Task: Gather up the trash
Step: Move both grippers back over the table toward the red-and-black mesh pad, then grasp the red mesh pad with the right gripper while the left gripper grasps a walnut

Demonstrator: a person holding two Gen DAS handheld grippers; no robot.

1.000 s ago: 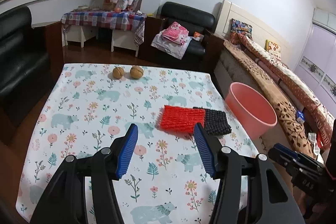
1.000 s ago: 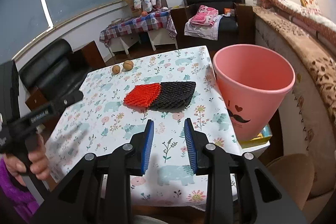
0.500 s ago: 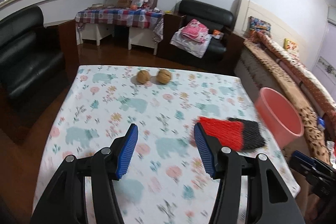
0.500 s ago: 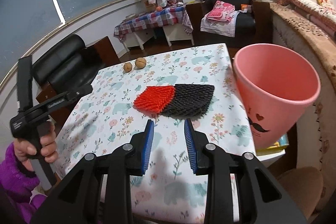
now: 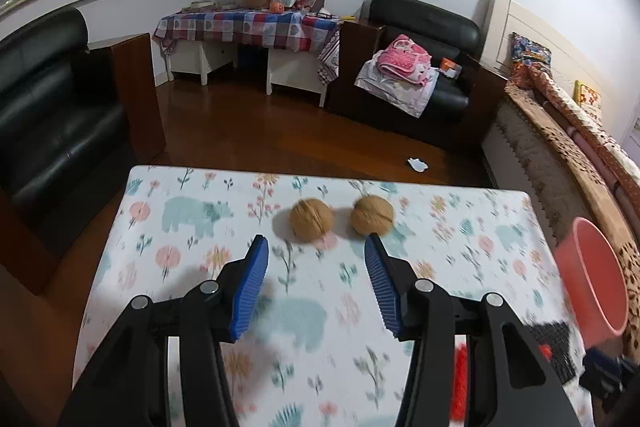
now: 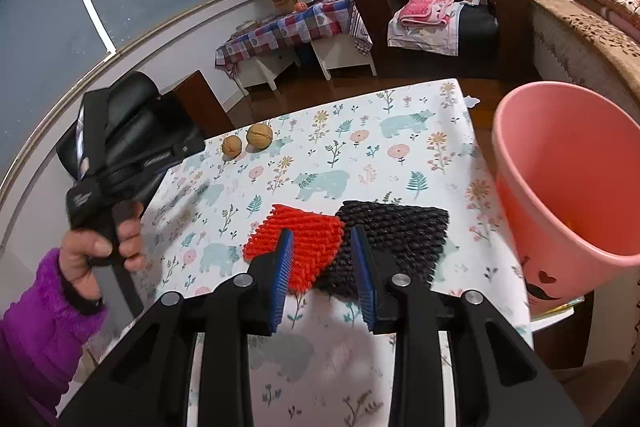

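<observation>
Two walnuts lie side by side near the table's far edge: the left walnut (image 5: 311,219) and the right walnut (image 5: 373,215); they also show in the right wrist view (image 6: 250,139). My left gripper (image 5: 316,247) is open and empty, just short of them. A red foam net (image 6: 298,241) and a black foam net (image 6: 394,239) lie together on the table. My right gripper (image 6: 322,239) is open and empty, right above where they meet. A pink bin (image 6: 560,187) stands at the table's right edge, also in the left wrist view (image 5: 592,279).
The table carries a floral bear-print cloth (image 5: 192,215). A black sofa (image 5: 48,115) stands to the left, a bed (image 5: 568,139) to the right, an armchair with laundry (image 5: 412,67) beyond. A white scrap (image 5: 417,164) lies on the floor.
My left gripper has moved forward and left across the table, from the foam nets to the walnuts. My right gripper has advanced to the nets and opened wider.
</observation>
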